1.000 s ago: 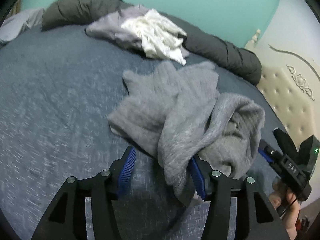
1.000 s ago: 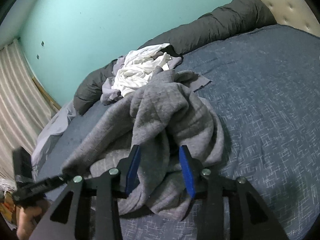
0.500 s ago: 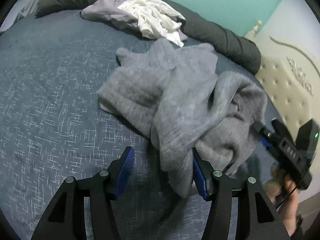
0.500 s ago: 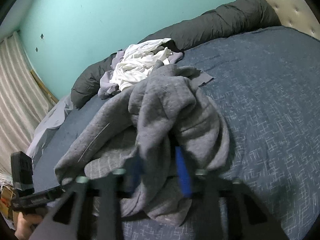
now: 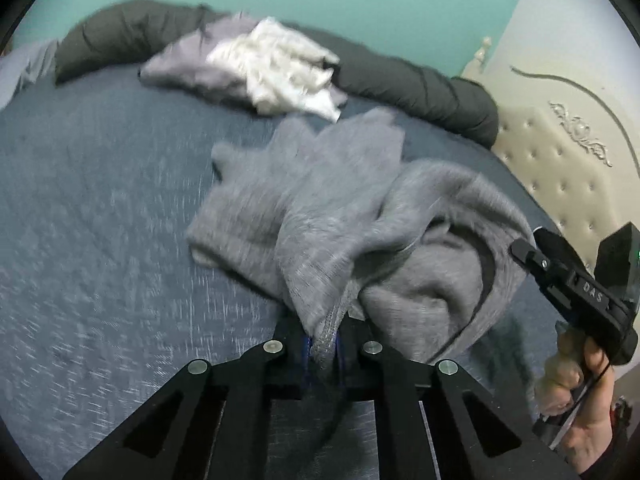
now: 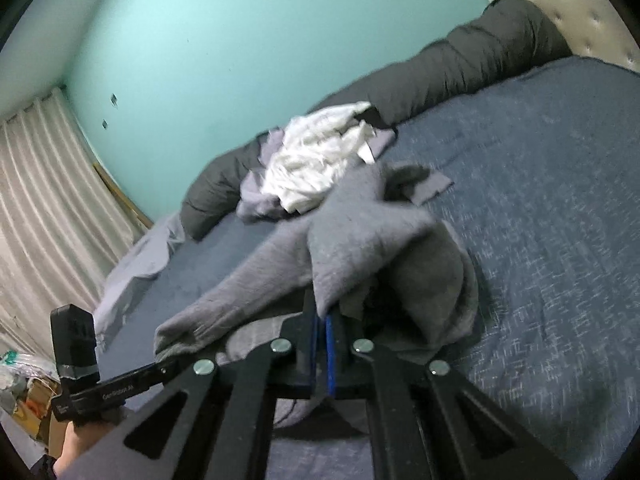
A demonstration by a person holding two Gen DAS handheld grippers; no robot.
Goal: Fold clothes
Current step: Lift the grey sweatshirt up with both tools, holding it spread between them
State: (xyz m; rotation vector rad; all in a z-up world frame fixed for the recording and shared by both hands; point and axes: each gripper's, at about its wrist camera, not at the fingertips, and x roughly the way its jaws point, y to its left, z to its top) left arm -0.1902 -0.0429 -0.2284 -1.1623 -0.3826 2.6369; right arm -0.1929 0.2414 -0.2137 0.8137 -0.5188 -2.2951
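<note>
A crumpled grey sweater (image 5: 340, 220) lies in a heap on the blue bedspread (image 5: 100, 220). My left gripper (image 5: 322, 344) is at its near edge, jaws closing, with a fold of the ribbed hem pinched between the blue pads. In the right wrist view the same sweater (image 6: 360, 240) rises from my right gripper (image 6: 323, 320), which is shut on another fold of it. Both grips hold the cloth a little above the bed. The right gripper's black body (image 5: 580, 288) shows at the sweater's right side, its fingers hidden by cloth.
A pile of white and lilac clothes (image 5: 276, 68) lies further back against a rolled dark grey duvet (image 5: 420, 88). A cream tufted headboard (image 5: 560, 160) stands to the right. A striped curtain (image 6: 40, 200) hangs at the left. A hand (image 5: 576, 400) holds the right tool.
Both grippers went from open, straddling the sweater's edge, to closed on its folds. Both have risen slightly, pulling the cloth up with them.
</note>
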